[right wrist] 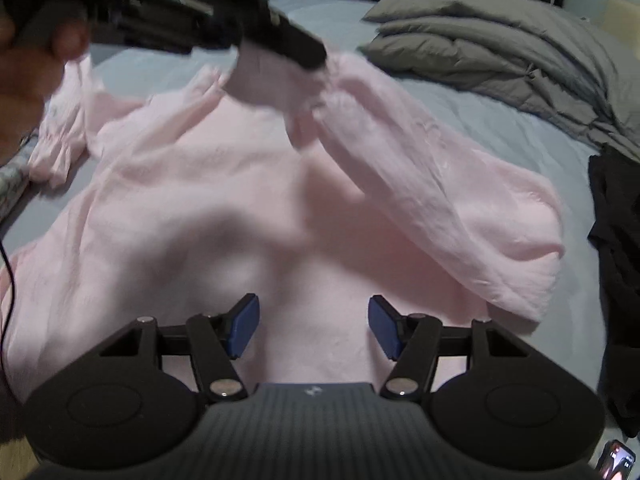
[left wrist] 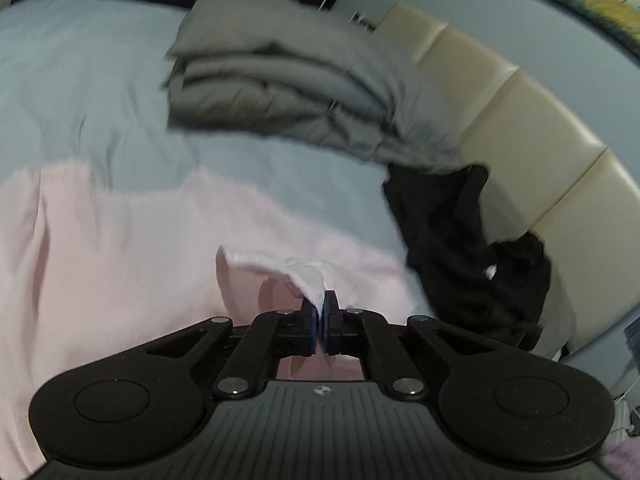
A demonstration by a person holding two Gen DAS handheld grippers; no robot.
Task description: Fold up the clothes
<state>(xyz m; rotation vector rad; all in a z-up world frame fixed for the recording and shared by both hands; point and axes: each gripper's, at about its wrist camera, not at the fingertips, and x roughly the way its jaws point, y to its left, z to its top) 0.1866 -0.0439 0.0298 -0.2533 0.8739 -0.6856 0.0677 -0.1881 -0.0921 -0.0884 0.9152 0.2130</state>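
A: Where is the bed open?

B: Bare blue sheet runs between the pink shirt and the folded grey duvet at the far side.

A: What blocks the way?

B: The duvet fills the far corner; a black garment heaps along the right edge. Over the shirt's far part, the left tool holds up a sleeve, barring passage there.

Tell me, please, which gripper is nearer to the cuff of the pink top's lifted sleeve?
Left. The left gripper is clamped on the cuff; the right gripper hovers open over the pink top, apart from the cuff.
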